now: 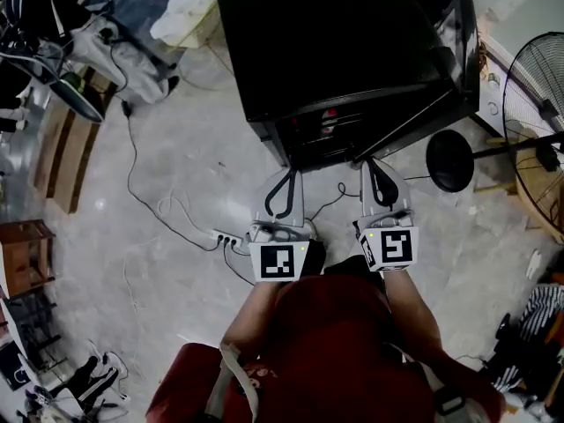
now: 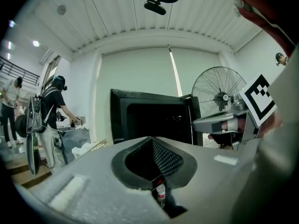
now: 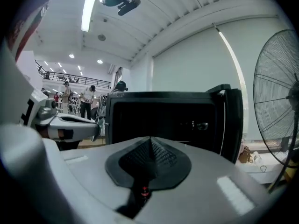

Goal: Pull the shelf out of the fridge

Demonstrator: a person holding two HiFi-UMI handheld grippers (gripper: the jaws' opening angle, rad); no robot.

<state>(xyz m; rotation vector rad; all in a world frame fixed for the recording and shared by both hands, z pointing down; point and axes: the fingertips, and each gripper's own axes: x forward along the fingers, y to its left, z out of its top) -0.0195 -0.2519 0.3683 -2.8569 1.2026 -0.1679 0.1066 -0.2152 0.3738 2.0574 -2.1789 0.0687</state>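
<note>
Nearest the person (image 1: 326, 342), a power strip (image 1: 222, 236) and its cable (image 1: 132, 192) lie on the floor (image 1: 176, 324) just left of the left gripper (image 1: 288, 174). Stepping back with the shelf could snag them. Farther on, both claws point at the fridge (image 1: 335, 51), near its opening but not touching it. The shelf (image 1: 328, 132) lies inside that dark opening and shows only as faint level edges. A small bottle (image 2: 160, 193), glimpsed through the gap under the left pads, seems to stand in there, and a jerky pull may tip it. The open door (image 1: 458, 55) stands at the far right, near the right gripper (image 1: 375, 162), and an outward swing could knock it. Both claws are clenched, tips pressed together, with nothing between them and touching nothing. Arriving like that, they would butt the shelf's front edge and shove it deeper rather than catch it.
</note>
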